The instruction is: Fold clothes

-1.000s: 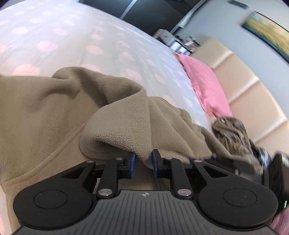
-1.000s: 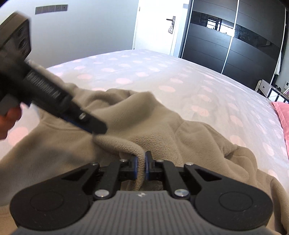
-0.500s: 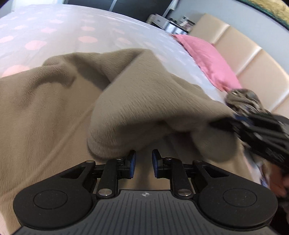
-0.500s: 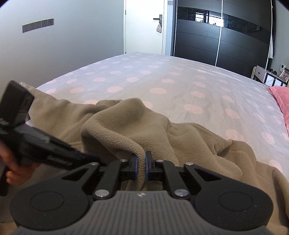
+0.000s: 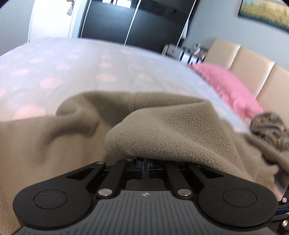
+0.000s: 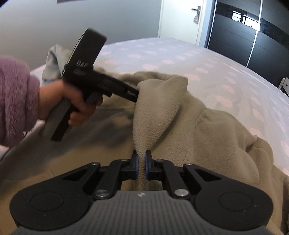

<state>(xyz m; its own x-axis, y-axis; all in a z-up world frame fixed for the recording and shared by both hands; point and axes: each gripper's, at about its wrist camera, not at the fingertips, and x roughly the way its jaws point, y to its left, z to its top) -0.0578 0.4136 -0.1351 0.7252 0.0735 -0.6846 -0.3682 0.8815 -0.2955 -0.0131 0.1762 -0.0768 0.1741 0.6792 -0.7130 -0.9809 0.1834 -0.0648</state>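
Both grippers are pinched on the same fleece (image 6: 207, 137), which is spread over the dotted bed (image 6: 180, 54). Right gripper (image 6: 141, 167) has a thin ridge of it squeezed between its fingers, rising straight ahead. Left gripper (image 5: 144, 167) is clamped too, with a fold draped over its tips. A pink pillow (image 5: 227, 86) sits further back.

A home bedroom: wide bed (image 5: 112, 59) under a pale cover dotted with pink, pink pillow (image 5: 227, 86) against a padded beige headboard (image 5: 252, 66), dark sliding wardrobe doors (image 6: 252, 32), white room door (image 6: 182, 21), framed landscape picture (image 5: 263, 12) on a grey wall.
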